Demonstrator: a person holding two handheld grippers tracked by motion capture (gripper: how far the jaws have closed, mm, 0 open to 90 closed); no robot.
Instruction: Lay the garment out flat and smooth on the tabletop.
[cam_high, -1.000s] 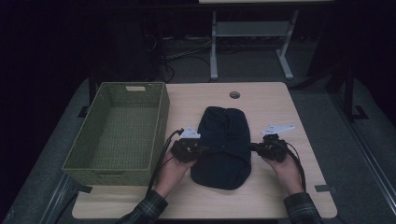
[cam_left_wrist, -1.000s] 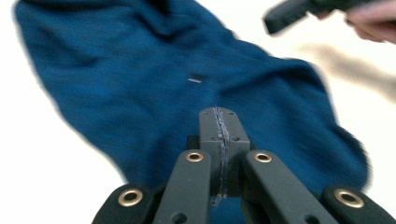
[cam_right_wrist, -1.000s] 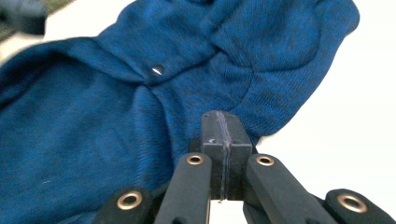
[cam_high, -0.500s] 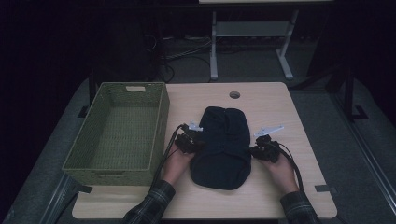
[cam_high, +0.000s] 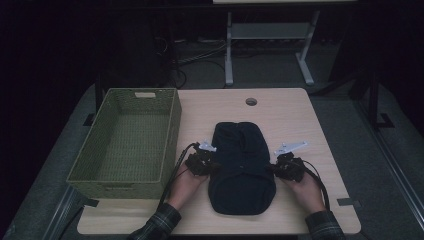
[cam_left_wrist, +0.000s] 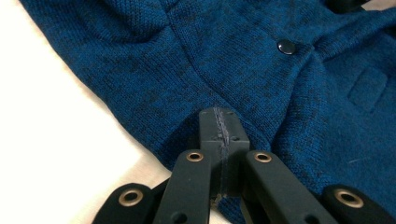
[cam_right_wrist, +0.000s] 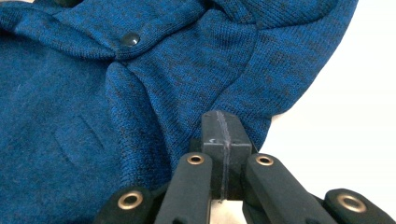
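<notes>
Both forearms came in from the near edge, low and roughly parallel. The left hand-held gripper (cam_high: 206, 162) pointed inward, jaws pressed together. The right hand-held gripper (cam_high: 281, 167) mirrored it, jaws likewise together.

We are seeing the blue knitted garment (cam_left_wrist: 261, 79) running off the edges of both gripper views, the person's sleeves (cam_high: 155, 227) being cut off at the high view's bottom, and the dark background (cam_high: 60, 45) swallowing detail.

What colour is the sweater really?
Heathered blue knit sweater with dark snaps; clearest in the left gripper view.
</notes>
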